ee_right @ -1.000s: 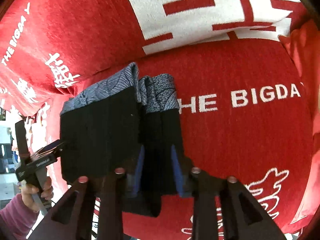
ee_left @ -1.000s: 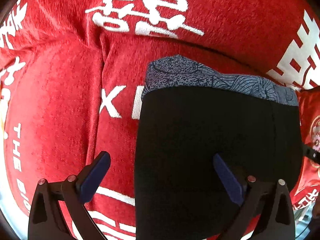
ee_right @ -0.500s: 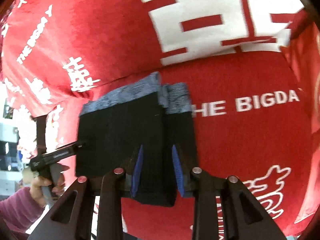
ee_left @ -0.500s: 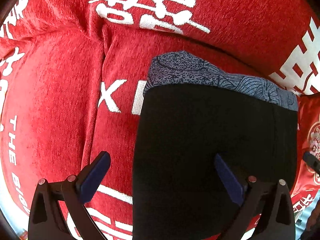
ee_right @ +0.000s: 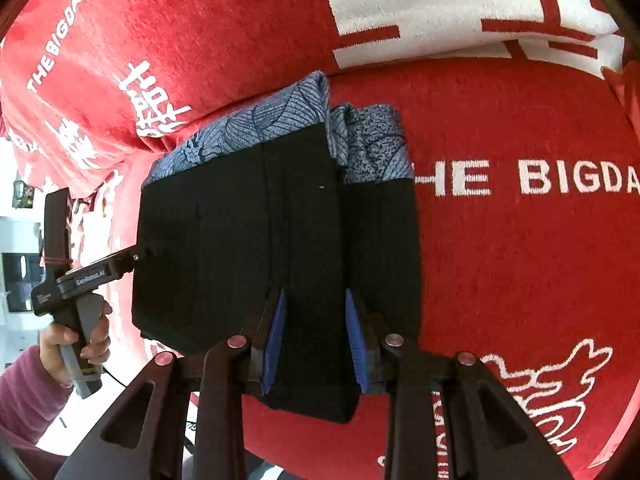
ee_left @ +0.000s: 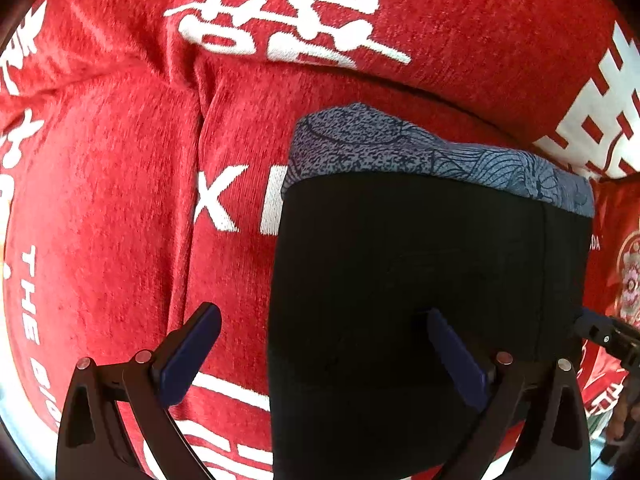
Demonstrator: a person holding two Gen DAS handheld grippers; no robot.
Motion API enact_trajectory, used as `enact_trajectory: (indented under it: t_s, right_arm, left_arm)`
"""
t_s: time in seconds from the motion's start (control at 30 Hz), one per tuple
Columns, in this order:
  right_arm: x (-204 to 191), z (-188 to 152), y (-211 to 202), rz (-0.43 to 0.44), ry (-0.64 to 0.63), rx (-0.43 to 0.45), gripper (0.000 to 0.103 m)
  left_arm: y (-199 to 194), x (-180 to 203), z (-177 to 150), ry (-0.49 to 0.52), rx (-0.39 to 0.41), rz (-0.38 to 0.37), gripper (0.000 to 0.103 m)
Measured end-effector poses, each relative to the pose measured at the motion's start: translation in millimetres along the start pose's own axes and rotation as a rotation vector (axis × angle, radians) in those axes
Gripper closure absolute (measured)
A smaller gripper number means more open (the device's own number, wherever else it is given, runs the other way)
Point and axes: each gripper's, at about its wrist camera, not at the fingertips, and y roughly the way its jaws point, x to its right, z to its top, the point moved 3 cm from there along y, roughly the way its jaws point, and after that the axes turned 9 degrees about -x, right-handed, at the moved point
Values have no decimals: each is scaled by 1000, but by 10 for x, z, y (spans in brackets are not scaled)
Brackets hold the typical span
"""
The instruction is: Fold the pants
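1. While the right gripper (ee_right: 314,336) keeps its blue fingers (ee_right: 275,332) clamped on the near edge of a folded layer of the black pants (ee_right: 240,240), it has carried that layer a little nearer and lower than a second ago, so the patterned waistband (ee_right: 256,124) now sits closer in the right wrist view.
2. The pants lie as a compact black stack on the red blanket (ee_right: 520,260); a second narrower fold with its own patterned band (ee_right: 376,144) lies just right of the main panel.
3. The left gripper (ee_left: 324,344) has not shifted: its fingers (ee_left: 192,356) stand wide apart, one over the blanket, the other over the black cloth, gripping nothing.
4. In the right wrist view, the left hand (ee_right: 76,340) holds its tool at the stack's left edge.
5. Judging by the layers, the fold is nearly done; the held flap likely needs laying flat and releasing.
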Motion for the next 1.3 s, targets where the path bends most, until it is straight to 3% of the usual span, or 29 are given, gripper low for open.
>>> enact_trajectory:
  t_s: [0.2, 0.27, 0.3, 0.33, 0.4, 0.5, 0.53, 0.63, 0.87, 0.97, 1.13, 1.3]
  right_arm:
    - [75, 9, -54, 17, 24, -18, 70]
    - [151, 30, -100, -25, 38, -16, 60]
    - [197, 44, -125, -35, 47, -14, 51]
    - [246, 52, -143, -30, 57, -11, 50]
    - [358, 68, -175, 7, 88, -11, 48]
    - [503, 104, -188, 151, 97, 4, 22]
    - [533, 108, -166, 189, 94, -2, 20]
    - [659, 114, -49, 254, 87, -61, 20]
    - [795, 244, 111, 346, 41, -98, 20]
    - [744, 314, 195, 399, 8, -106, 20]
    - [623, 447, 301, 498, -37, -98, 20]
    - [487, 598, 441, 487, 2, -112, 21]
  left_arm:
    - [-53, 51, 83, 40, -12, 20, 0]
    - [-90, 59, 107, 49, -10, 24, 0]
    - [-127, 48, 133, 50, -9, 17, 0]
    - [-156, 39, 157, 51, -9, 1, 0]
    - [-195, 17, 190, 50, -2, -41, 0]
    - [-283, -52, 228, 57, 10, -80, 0]
    - [-316, -75, 248, 59, 9, -104, 0]
    - [-308, -186, 324, 61, -29, -229, 0]
    - [-83, -384, 470, 79, -103, -324, 0]
    - [29, -316, 370, 116, -131, -339, 0]
    - [112, -177, 299, 139, -111, -389, 0]
    - [92, -175, 280, 120, -77, -351, 0]
